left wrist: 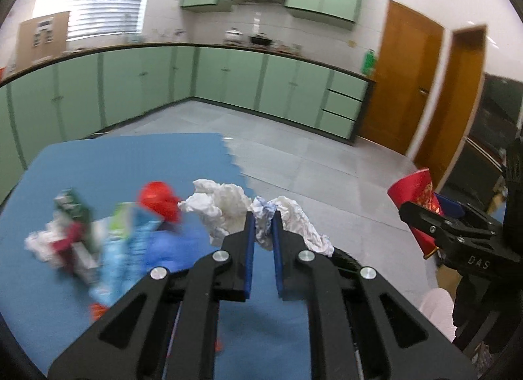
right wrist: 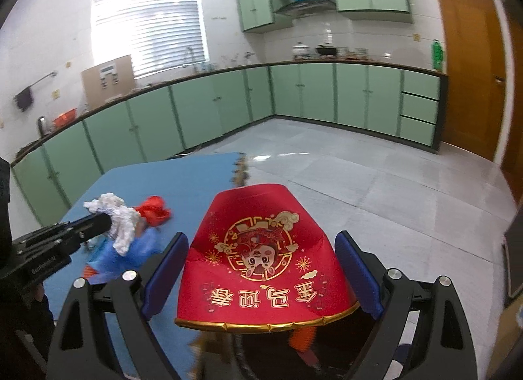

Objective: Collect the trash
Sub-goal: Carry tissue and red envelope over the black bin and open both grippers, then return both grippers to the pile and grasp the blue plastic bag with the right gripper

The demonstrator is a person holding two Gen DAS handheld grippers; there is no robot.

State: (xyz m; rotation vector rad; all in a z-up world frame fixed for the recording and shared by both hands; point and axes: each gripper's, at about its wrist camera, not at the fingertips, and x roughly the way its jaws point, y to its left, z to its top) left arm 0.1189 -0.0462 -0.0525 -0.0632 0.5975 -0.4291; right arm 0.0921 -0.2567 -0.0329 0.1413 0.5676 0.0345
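- The blue mat [left wrist: 114, 164] ahead of and below the left claw [left wrist: 263, 229] carries the remaining litter; the view there is blurred, so a return pass could easily misjudge where each piece lies.
- The red bag [right wrist: 261, 259] sits between the wide-apart jaws of the right claw [right wrist: 261, 268], which is spread about it. I cannot tell whether the pads press on its sides. If they only flank it, the bag could tip or slide out, and the trash would land on the floor.
- The pile [left wrist: 98, 242] of wrappers lies to the left of the left claw, with a red scrap [left wrist: 158, 200] just beyond it. Loose, light pieces like these could be swept off the mat by a passing claw.
- The paper [left wrist: 228, 206] is clamped at one thin fold between the left claw's nearly-touching pads, with big wads hanging out on both sides. A tear or slip there would likely drop it short of the bag's mouth.
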